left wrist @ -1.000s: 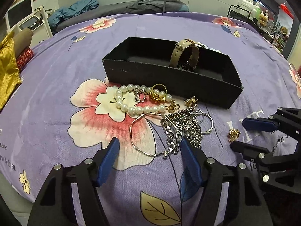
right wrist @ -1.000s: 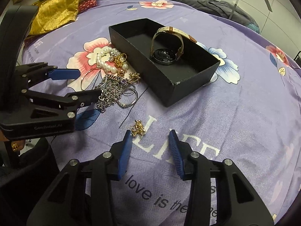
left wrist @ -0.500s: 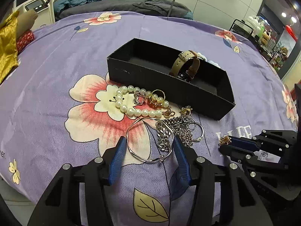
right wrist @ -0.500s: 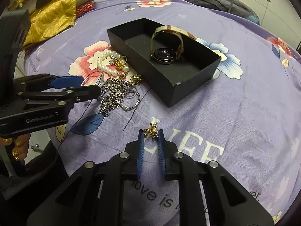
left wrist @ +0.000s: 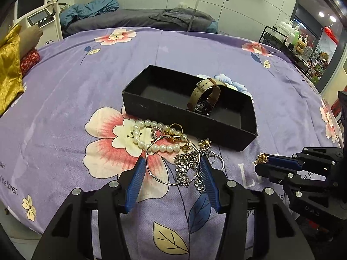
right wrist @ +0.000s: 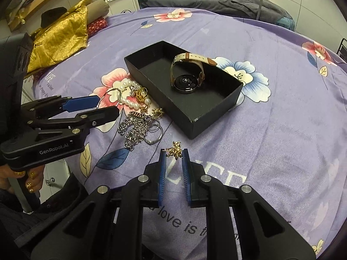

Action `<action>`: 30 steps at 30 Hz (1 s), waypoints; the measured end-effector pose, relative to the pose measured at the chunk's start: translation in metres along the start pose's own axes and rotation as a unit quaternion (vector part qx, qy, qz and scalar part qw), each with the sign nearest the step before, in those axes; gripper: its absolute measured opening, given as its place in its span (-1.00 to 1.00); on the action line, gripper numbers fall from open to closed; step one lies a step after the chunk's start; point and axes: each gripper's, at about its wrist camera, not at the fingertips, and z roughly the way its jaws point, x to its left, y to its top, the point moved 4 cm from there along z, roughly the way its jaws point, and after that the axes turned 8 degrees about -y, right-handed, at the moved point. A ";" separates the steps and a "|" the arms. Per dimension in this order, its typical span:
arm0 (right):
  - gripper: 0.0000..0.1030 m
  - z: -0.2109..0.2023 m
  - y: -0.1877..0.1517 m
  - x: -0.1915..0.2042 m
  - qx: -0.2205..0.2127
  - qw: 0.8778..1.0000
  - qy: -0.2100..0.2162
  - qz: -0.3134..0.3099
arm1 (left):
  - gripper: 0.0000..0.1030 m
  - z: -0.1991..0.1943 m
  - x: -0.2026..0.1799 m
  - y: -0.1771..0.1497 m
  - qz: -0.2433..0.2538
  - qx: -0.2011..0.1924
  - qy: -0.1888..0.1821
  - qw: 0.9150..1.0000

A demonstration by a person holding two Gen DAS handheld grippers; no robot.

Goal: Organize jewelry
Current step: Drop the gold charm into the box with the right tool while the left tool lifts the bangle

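**Both grippers loaded, box dead ahead**

Up they come, both hands at once! A second ago the right gripper [right wrist: 173, 154] stood open over a gold earring [right wrist: 174, 149] lying on the purple cloth [right wrist: 282, 130]; now its jaws have clamped nearly shut on that earring and carried it clear of the fabric. Over on the other side, the left gripper [left wrist: 172, 169] has narrowed too, and the thin silver bangle [left wrist: 171, 158] that lay flat is now caught between its blue pads, tilted up off the pile.

So where's the target? The black box [right wrist: 216, 112] sits up and ahead of both grippers, its long axis running on a diagonal from the far left to the near right in the right wrist view, a tan-strapped watch [right wrist: 187, 73] already lying inside. The right gripper looks the nearer of the two: the box's near corner is just beyond its tips, so a short push forward should put the earring over the rim.

The left gripper has the longer road, I'd say. Between it and the box wall lie the pearl bracelet [left wrist: 151, 138], a gold ring [left wrist: 174, 127] and the silver chain [left wrist: 186, 164], and the chain lies right under the bangle's rim, so a snag is possible.
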 end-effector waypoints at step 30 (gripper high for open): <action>-0.70 -0.009 0.065 -0.024 -0.046 0.997 -0.006 0.060 | -0.02 0.002 0.004 0.061 0.006 -0.044 0.016 0.999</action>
